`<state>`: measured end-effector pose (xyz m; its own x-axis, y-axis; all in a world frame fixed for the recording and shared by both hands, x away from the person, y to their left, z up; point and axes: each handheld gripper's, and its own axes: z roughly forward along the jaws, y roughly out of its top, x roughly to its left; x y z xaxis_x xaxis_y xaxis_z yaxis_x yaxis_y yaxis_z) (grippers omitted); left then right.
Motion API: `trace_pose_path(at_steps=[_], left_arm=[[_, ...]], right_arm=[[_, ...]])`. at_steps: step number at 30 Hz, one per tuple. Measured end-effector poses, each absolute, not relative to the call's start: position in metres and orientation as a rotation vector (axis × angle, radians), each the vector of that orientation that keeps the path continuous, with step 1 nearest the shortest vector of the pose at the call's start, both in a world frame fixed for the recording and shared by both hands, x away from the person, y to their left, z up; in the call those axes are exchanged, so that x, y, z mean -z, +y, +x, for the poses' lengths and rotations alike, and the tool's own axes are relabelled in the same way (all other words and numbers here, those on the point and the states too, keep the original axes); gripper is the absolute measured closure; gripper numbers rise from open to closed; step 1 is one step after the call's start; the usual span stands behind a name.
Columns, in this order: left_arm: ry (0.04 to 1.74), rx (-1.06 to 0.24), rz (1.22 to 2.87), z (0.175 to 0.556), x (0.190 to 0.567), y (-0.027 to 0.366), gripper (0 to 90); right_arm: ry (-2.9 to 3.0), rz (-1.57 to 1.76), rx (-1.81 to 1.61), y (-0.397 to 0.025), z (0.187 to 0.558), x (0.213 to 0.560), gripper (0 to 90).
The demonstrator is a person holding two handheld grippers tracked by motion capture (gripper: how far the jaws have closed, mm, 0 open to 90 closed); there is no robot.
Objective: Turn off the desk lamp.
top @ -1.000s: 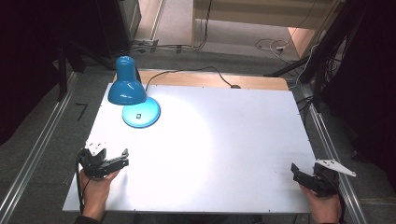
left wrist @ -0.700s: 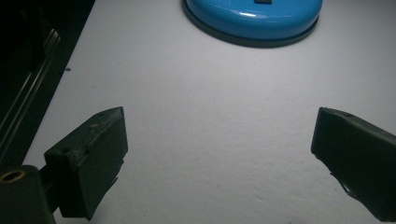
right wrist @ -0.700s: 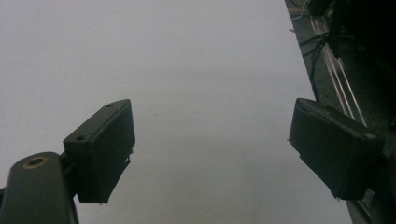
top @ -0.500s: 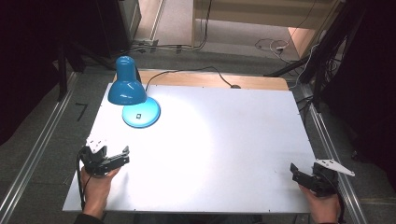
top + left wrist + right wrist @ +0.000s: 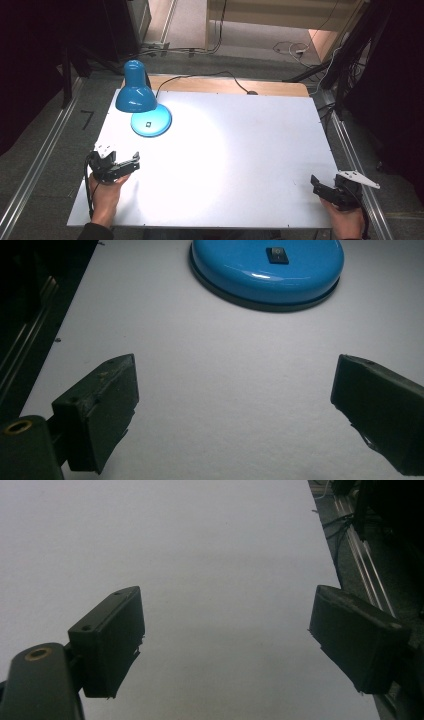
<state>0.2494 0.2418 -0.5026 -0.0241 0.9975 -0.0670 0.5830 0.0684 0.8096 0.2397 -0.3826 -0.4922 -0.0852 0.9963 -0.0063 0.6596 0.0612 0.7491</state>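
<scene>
Both grippers barely shift; left gripper (image 5: 235,405), jaws wide apart and empty, faces the lamp's (image 5: 136,92) glossy round blue base (image 5: 267,267) with a black switch (image 5: 277,255); right gripper (image 5: 227,645), well away from the lamp, gapes empty over the matte white table (image 5: 200,545).

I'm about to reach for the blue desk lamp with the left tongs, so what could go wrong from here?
1. The lamp's round base is smooth and domed; the open left tongs could slip off it.
2. The shade leans out on a bent neck, so a push may tip the lamp.
3. Its cord trails off the back edge and could snag.

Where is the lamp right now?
High view: the lamp stands at the table's far-left corner, ahead of the left gripper.
</scene>
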Motion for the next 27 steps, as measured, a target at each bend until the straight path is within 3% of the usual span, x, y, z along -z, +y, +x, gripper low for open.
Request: trace_pose_path(at_steps=[27], left_arm=[[1.641, -0.793, 1.605, 0.272, 0.5, 0.235, 12.5]], right_arm=[[1.805, 1.649, -0.803, -0.382, 0.24, 0.492, 13.0]])
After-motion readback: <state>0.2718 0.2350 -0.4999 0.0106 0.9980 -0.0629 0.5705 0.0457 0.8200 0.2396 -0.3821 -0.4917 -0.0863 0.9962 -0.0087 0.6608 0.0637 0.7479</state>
